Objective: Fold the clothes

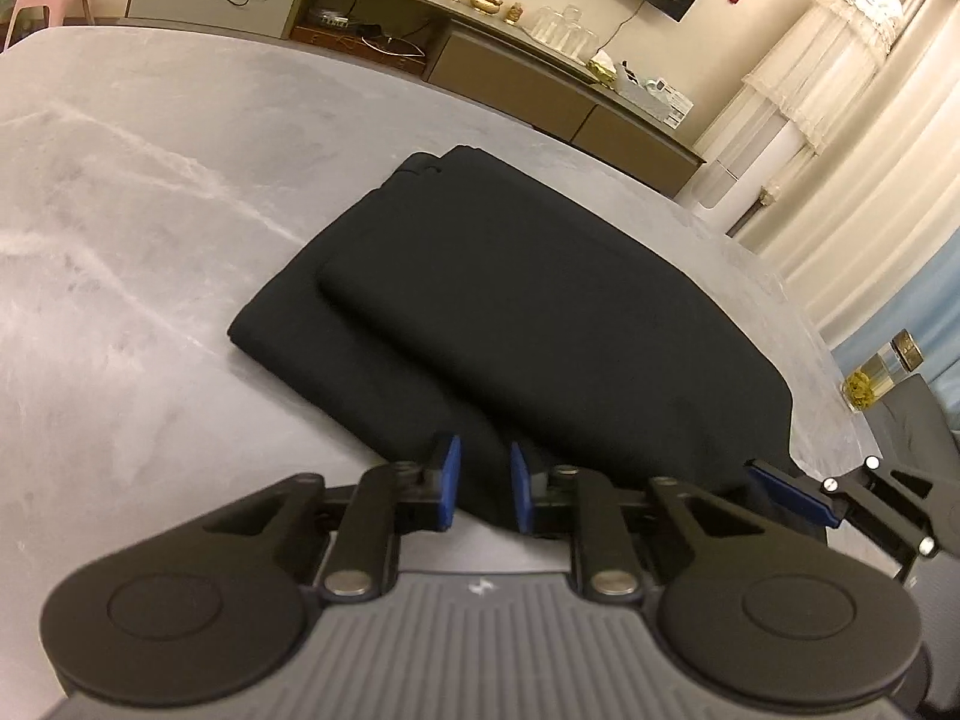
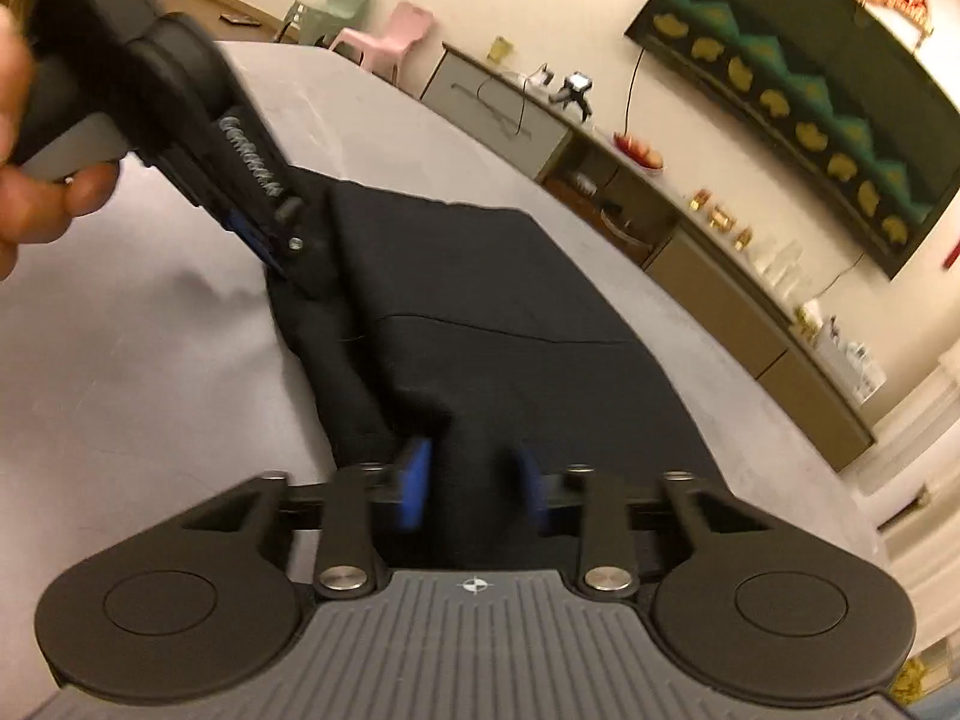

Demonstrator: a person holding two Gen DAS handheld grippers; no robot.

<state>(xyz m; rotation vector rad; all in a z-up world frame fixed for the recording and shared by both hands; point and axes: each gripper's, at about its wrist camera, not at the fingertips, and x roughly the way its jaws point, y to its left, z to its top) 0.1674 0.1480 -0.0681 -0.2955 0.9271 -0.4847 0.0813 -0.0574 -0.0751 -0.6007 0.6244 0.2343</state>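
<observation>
Left wrist view: a black garment point(image 1: 510, 324), already folded into a layered stack, is seen lying on the grey marbled worktop point(image 1: 120, 210), its near edge reaching in between the blue pads of the left hand-held gripper point(image 1: 485, 489). The jaws are nearly closed and cloth is pinched at that near edge. The right hand-held gripper point(image 1: 792, 495) is seen at the lower right, at the garment's other near corner. Right wrist view: the right hand-held gripper point(image 2: 474, 492) is closed on a raised bunch of black cloth, gathered between the blue pads; picture blurred. The left hand-held gripper point(image 2: 282, 258) is held by a hand point(image 2: 36, 180) and clamped on the cloth's left edge. The cloth is judged soft, limp, light, fairly thick in layers, not slippery; best held at both near corners, all layers caught together.
</observation>
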